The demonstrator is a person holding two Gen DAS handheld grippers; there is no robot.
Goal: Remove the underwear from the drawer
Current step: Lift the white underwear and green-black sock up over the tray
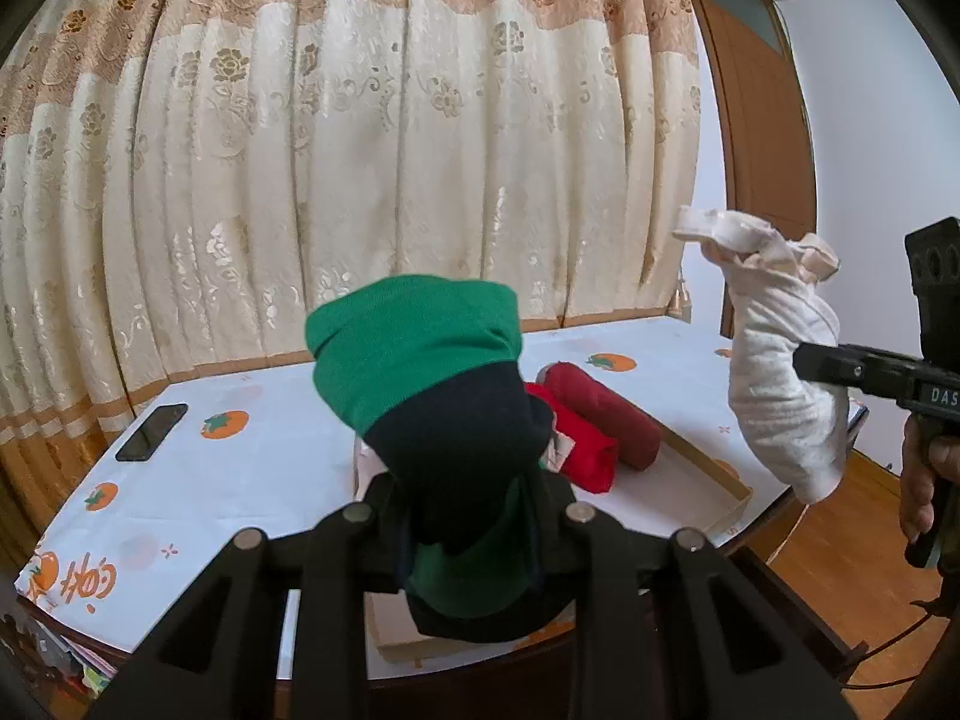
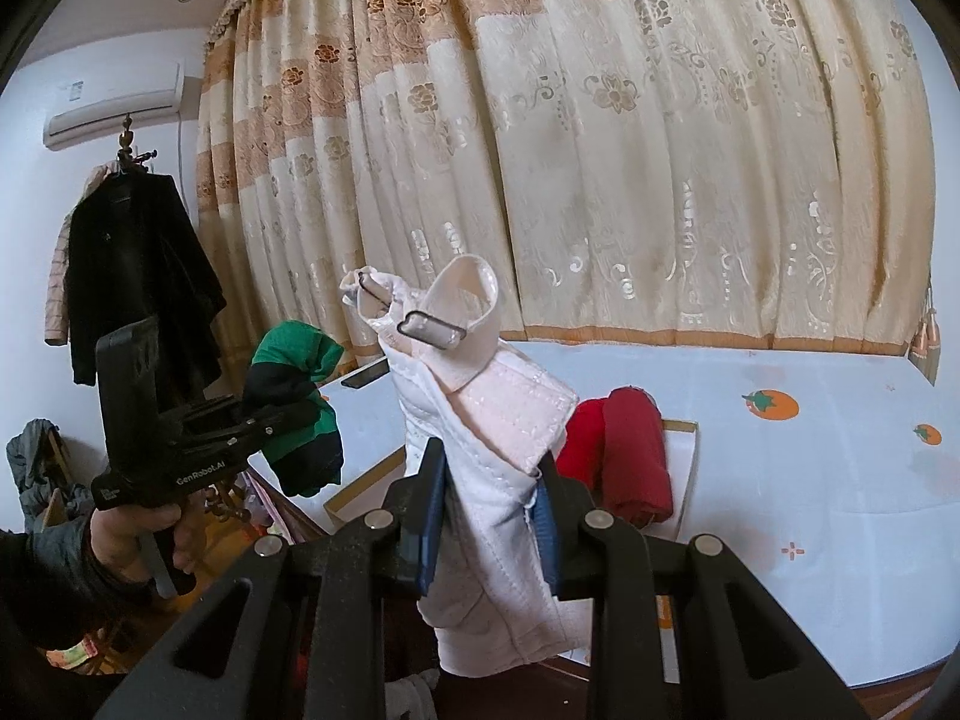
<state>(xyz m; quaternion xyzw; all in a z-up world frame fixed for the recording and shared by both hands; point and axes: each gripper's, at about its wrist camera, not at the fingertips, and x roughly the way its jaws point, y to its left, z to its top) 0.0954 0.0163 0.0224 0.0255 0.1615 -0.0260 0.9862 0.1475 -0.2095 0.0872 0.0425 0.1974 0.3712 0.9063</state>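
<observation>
My left gripper (image 1: 471,504) is shut on a rolled green and navy underwear (image 1: 432,384) and holds it up above the table; it also shows in the right wrist view (image 2: 294,402). My right gripper (image 2: 492,480) is shut on a white and pale pink bra (image 2: 480,420), held in the air; the bra shows at the right of the left wrist view (image 1: 780,372). The shallow cardboard drawer tray (image 1: 708,468) lies on the table below and holds two rolled red garments (image 1: 600,426), which show in the right wrist view too (image 2: 624,450).
The table has a white cloth with orange fruit prints (image 2: 810,450). A black phone (image 1: 151,432) lies at its far left. A cream curtain (image 1: 360,150) hangs behind. A coat rack with dark clothes (image 2: 132,276) stands to the left, and a wooden door (image 1: 762,120) to the right.
</observation>
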